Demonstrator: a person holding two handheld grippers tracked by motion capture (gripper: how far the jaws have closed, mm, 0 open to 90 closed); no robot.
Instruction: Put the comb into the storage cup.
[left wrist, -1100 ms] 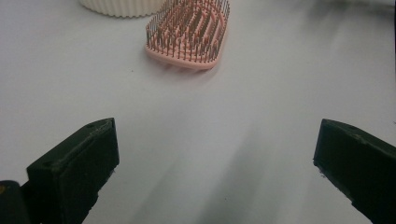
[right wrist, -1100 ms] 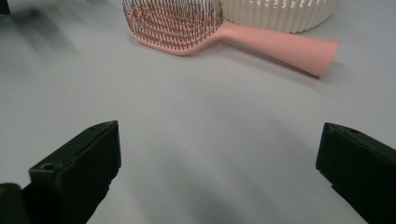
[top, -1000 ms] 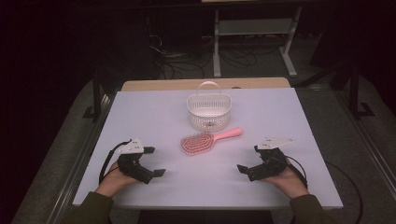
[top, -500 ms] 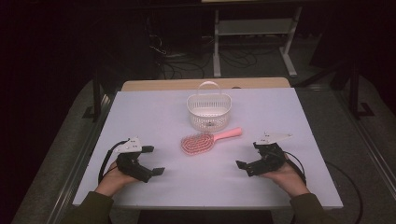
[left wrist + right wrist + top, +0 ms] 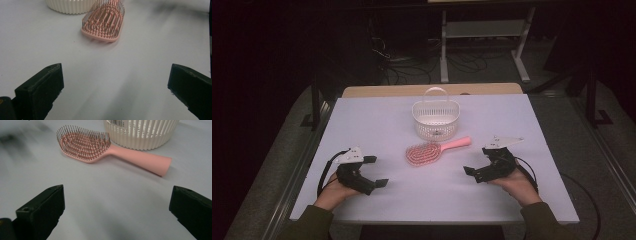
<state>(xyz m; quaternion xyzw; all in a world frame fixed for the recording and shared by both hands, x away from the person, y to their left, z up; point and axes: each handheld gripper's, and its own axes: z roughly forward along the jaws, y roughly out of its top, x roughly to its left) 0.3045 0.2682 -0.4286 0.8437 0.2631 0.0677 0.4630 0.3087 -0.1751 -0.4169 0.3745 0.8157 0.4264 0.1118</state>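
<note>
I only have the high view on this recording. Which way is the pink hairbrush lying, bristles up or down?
Observer: Bristles up; the right gripper view shows the hairbrush with its pins pointing up off the table.
Operator: Is there any label on the basket?
Observer: Yes, the white basket carries a barcode sticker near its rim, facing the right gripper.
Operator: Anything between the left gripper's jaws?
Observer: Nothing; the left gripper has its jaws wide apart over bare table, aimed at the brush's head end.
</note>
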